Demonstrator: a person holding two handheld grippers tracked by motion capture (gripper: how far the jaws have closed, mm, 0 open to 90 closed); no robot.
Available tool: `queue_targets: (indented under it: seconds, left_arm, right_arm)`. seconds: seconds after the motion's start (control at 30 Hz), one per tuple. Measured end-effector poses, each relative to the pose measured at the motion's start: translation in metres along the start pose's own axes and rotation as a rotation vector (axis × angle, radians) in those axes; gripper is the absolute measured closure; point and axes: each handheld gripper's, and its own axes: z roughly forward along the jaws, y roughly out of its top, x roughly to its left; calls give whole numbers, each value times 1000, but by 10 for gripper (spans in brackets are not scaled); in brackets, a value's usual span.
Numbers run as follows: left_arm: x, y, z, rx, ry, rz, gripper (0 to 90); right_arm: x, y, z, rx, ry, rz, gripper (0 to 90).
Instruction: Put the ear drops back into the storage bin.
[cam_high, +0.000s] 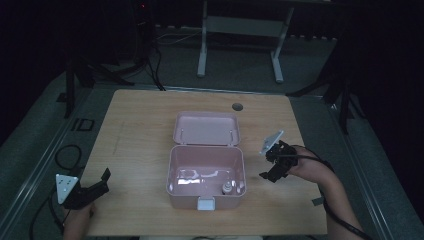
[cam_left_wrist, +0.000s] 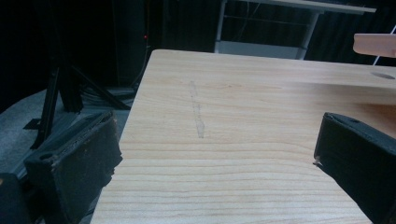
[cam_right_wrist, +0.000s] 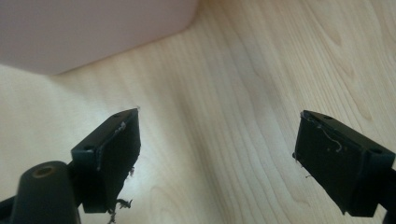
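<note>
wood tabletop: pale grain, bare on the left half; grey floor round it.
pink box: mid tabletop, nearer the front edge, lid swung back flat behind it, latch on front wall.
right tool: just right of the box, near but not touching, above bare wood; jaws wide apart, nothing btwn them. box wall shows at top left of right gripper view.
left tool: front left corner, well apart from the box; jaws wide, empty, over the tabletop edge.
small bottle: upright inside the box, front right corner.
</note>
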Motion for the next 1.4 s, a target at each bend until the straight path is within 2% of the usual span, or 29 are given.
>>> queue_targets:
  seconds: [0.2, 0.33, 0.5, 0.7, 0.83, 1.1, 1.17, 1.2, 1.4]
  left_arm:
    - [0, 0, 0, 0, 1, 0, 5]
    - [0, 0, 0, 0, 1, 1, 5]
    - [0, 0, 0, 0, 2, 1, 5]
    - [0, 0, 0, -1, 1, 0, 5]
    - [0, 0, 0, 0, 2, 1, 5]
    - [0, 0, 0, -1, 2, 2, 5]
    - [0, 0, 0, 0, 2, 1, 5]
    - [0, 0, 0, 0, 2, 1, 5]
    - [0, 0, 0, 0, 2, 0, 5]
  right_arm:
    - [-2, -25, 17, -102, -61, 77, 138]
    - [-3, -39, 30, -139, -99, 132, 138]
    - [-4, -53, 40, -186, -172, 210, 137]
    - [-3, -67, 49, -227, -240, 281, 134]
    - [-2, -75, 52, -257, -276, 325, 132]
    - [1, -85, 58, -303, -313, 396, 129]
    - [3, -87, 60, -327, -338, 417, 129]
    - [4, -88, 61, -341, -337, 435, 128]
    - [6, -96, 63, -406, -410, 524, 126]
